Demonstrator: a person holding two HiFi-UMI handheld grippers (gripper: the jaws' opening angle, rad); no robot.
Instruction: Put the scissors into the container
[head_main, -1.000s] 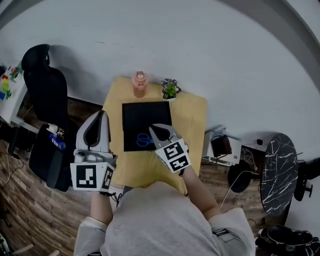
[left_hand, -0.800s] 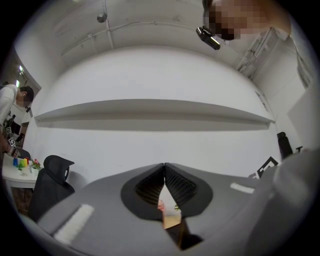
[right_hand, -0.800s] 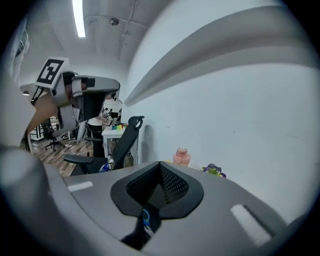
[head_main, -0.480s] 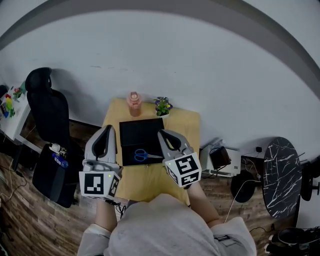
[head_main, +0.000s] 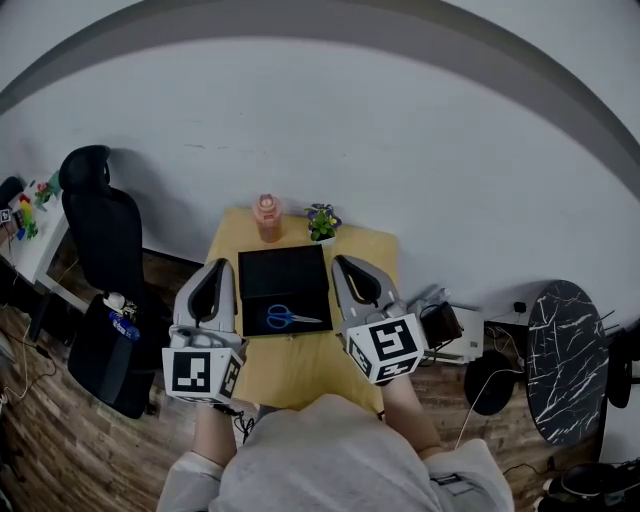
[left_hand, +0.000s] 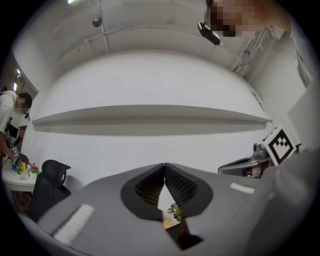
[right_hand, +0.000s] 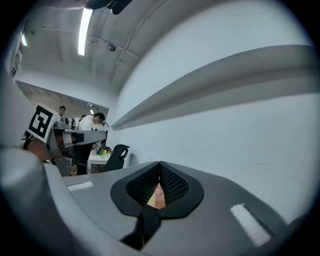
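**Scissors** (head_main: 290, 319): blue-handled, lying flat inside the container (head_main: 280, 270), near its lower edge, mid-frame in the head view. I judge the task done.

**Container**: black and shallow, on the counter (head_main: 290, 365), just below a bottle (head_main: 266, 217) and a plant (head_main: 321, 222).

**Left gripper** (head_main: 213, 268): jaws pinched together, tips meeting, nothing between them. It sits at the container's left edge.

**Right gripper** (head_main: 348, 265): jaws likewise closed on air. It sits at the container's right edge.

**Note**: I read both grippers as parked either side of the container so the scissors show unobstructed. Each gripper view faces the wall, so I take them as raised rather than reaching.
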